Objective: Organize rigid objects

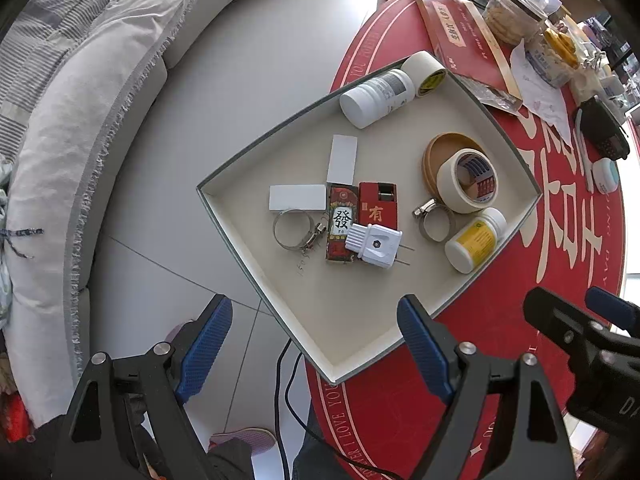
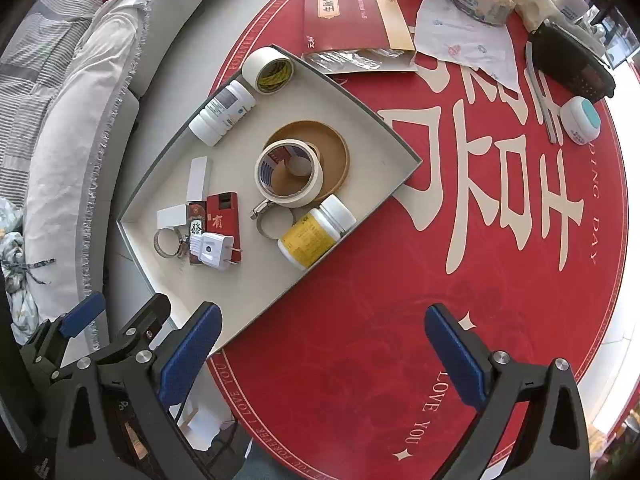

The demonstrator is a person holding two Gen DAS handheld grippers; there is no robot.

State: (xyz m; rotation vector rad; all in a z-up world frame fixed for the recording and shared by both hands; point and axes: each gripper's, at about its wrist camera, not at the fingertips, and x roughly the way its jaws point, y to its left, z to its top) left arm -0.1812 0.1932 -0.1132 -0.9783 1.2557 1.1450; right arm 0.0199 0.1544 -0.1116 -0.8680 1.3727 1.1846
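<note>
- Fingers on both my grippers stand wide apart with nothing between them: left gripper [image 1: 316, 340] hangs over the near corner of the tray [image 1: 352, 344], right gripper [image 2: 324, 344] over the red table [image 2: 400, 340] just right of it.
- Everything small and hard sits inside the tray, which juts past the table's left edge.
- Far corner: a white bottle [image 1: 376, 98] lying down beside a tape roll [image 1: 426, 72].
- Right side: another tape roll [image 1: 468, 180] leaning in a brown ring [image 1: 436, 152], a clamp [image 1: 434, 220] and the yellow bottle [image 1: 476, 240] against the wall.
- Middle: two white cards [image 1: 298, 197], two red boxes [image 1: 378, 208], a plug [image 1: 374, 246] on top, another clamp [image 1: 294, 229].
- Gathered, yes; sorted or still jumbled, I can't judge.
</note>
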